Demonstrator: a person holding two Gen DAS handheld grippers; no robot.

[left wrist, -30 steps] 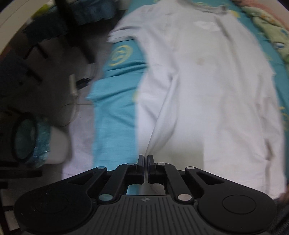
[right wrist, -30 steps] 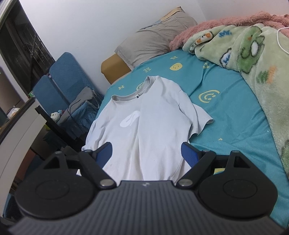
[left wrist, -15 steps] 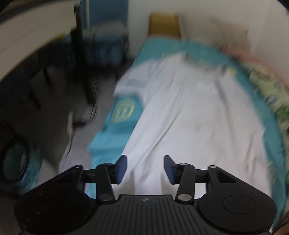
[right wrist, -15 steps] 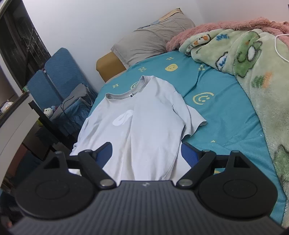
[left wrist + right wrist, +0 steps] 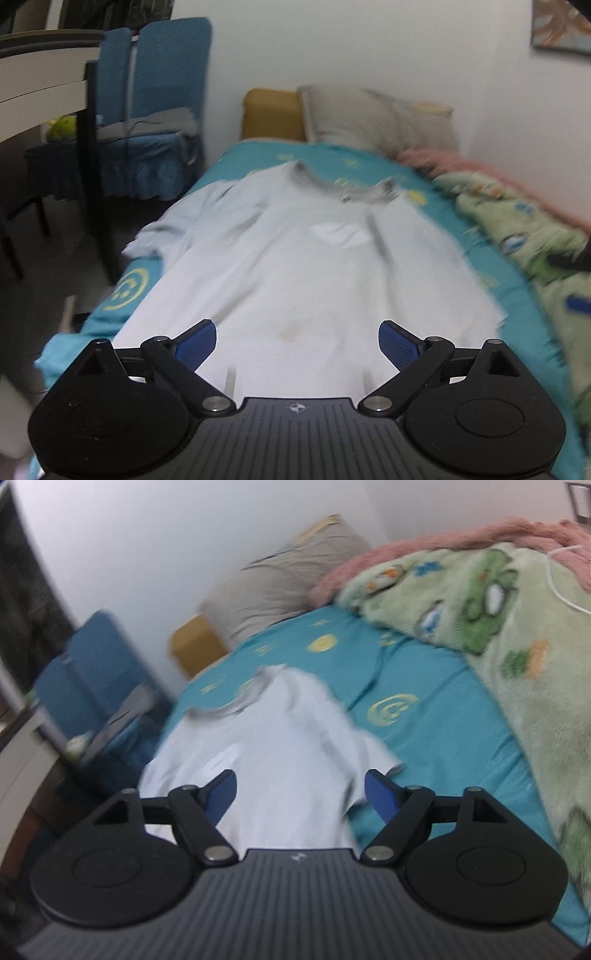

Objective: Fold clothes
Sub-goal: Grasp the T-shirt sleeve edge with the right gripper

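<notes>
**Bedroom with a teal bed against a white wall**

A white wall backs the bed, whose teal sheet bears yellow smiley prints. A grey pillow leans on a mustard headboard. A green cartoon blanket and a pink one lie along one side. Blue chairs stand beside a desk. The floor is dim.

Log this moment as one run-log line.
phase: pre-fold | left claw: open, empty | right claw: open, empty | white T-shirt: flat on teal bedsheet, unfolded
</notes>
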